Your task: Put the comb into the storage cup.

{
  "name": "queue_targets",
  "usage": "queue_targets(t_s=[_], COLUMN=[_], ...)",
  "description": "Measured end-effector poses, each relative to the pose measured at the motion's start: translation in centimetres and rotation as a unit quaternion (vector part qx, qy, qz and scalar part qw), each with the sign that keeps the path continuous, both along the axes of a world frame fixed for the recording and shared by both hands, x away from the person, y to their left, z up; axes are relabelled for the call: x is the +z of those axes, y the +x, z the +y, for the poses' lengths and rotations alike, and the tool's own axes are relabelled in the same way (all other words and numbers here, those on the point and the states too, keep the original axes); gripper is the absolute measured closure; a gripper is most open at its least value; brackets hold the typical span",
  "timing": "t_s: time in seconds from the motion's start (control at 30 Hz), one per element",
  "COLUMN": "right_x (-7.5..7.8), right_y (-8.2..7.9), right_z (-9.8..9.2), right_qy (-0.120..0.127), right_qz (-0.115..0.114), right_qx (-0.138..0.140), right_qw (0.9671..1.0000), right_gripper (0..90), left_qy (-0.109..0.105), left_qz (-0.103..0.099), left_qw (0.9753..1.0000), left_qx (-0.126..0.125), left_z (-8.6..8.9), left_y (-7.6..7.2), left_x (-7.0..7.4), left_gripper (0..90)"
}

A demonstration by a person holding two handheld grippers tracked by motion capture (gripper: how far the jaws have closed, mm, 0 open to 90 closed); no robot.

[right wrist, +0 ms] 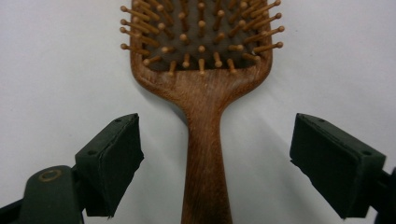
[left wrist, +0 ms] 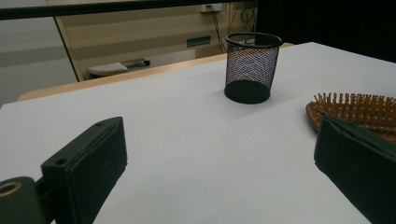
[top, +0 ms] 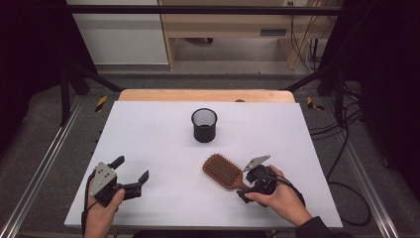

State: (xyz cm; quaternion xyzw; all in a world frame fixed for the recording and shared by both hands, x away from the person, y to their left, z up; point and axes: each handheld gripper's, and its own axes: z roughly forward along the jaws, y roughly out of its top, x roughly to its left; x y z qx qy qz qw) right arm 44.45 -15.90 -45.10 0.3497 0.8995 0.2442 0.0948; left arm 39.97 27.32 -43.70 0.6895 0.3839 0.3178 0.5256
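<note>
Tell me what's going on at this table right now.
A person holds a gripper in each hand at a white table. The right gripper is open, its jaws either side of the handle of a wooden hairbrush lying bristles up, not yet closed on it. The left gripper is open over bare table, holding nothing. A black mesh cup stands upright farther back.

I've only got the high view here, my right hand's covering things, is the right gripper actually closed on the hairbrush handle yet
Observer: No. In the right gripper view the right gripper is open, its fingers apart on either side of the hairbrush handle, not touching it.
Operator: Is the handle centred between them?
Observer: Roughly; it sits slightly nearer one finger.
Operator: And the left gripper?
Observer: The left gripper is open and holds nothing; its view looks toward the mesh cup.
</note>
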Motion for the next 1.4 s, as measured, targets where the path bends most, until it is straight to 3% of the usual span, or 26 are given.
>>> queue_targets(t_s=[0.53,0.77,1.4], right_x=[0.1,-0.1,-0.1], right_y=[0.5,0.6,0.9], right_z=[1.0,1.4,1.6], right_qy=[-0.027,-0.033,-0.052], right_qz=[0.039,0.054,0.053], right_qx=[0.0,0.003,0.007], right_qw=[0.9988,0.998,0.9972], right_gripper=[45.5,53.4,67.4], left_qy=[0.001,0.002,0.0], left_qz=[0.0,-0.002,-0.001], left_qw=[1.0,1.0,1.0], left_qx=[0.001,0.003,0.006], left_z=[0.0,0.1,0.2], left_y=[0.0,-0.1,-0.1], left_x=[0.0,0.1,0.1], left_gripper=[3.1,3.3,3.5])
